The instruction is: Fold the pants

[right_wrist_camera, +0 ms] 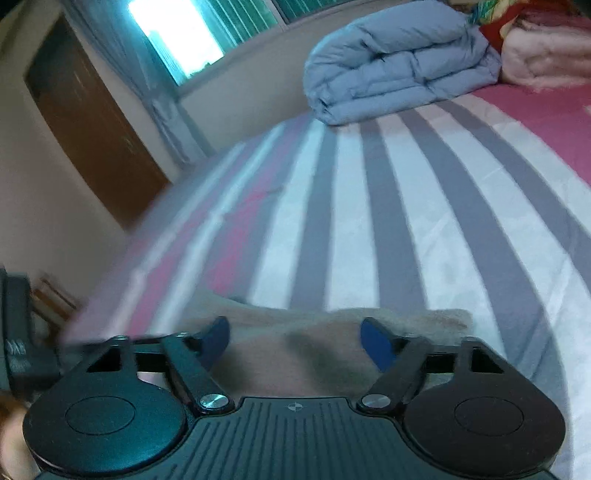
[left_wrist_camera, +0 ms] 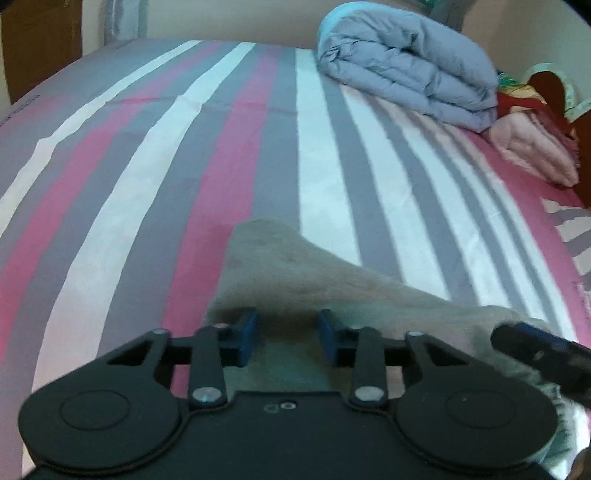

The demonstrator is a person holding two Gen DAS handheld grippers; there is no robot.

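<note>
Beige fuzzy pants (left_wrist_camera: 295, 269) lie on the striped bed, reaching from just under my left gripper (left_wrist_camera: 288, 338) toward the right. My left gripper is open, its blue-padded jaws apart over the near edge of the fabric, holding nothing. In the right wrist view the pants (right_wrist_camera: 295, 354) lie flat under my right gripper (right_wrist_camera: 295, 341), which is wide open and empty just above the cloth. The other gripper's black body shows at the right edge of the left wrist view (left_wrist_camera: 539, 347).
The bed sheet (left_wrist_camera: 155, 166) has pink, grey and white stripes. A folded blue-grey duvet (left_wrist_camera: 406, 66) and a pink blanket (left_wrist_camera: 535, 147) lie at the far right. A brown door (right_wrist_camera: 92, 125) and a window (right_wrist_camera: 177, 33) stand beyond the bed's left side.
</note>
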